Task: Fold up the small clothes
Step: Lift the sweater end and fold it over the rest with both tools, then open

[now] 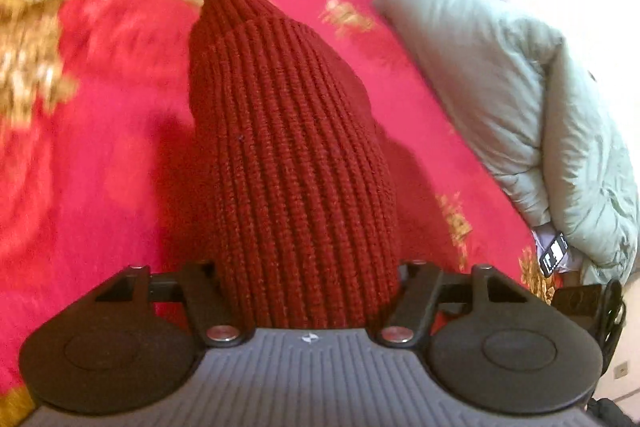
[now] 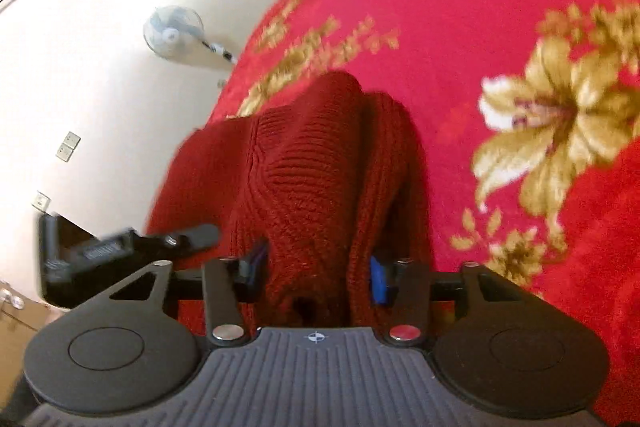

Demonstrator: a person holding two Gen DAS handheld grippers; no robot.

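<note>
Here both tools clamp the red knit hat [image 1: 288, 147] — left tool [image 1: 308, 291]; right tool [image 2: 316, 279].

I see a red blanket [image 1: 100, 155] with gold flowers spread wide under everything; one big bloom [image 2: 560, 119] sits at the right of my right view. A pale green quilt [image 1: 520, 99] is bunched along the blanket's right edge in the left view, and a phone [image 1: 554, 253] lies at its lower end. In the right view a fan [image 2: 172, 31] stands by the cream wall [image 2: 100, 87], which carries wall switches [image 2: 68, 147].
</note>
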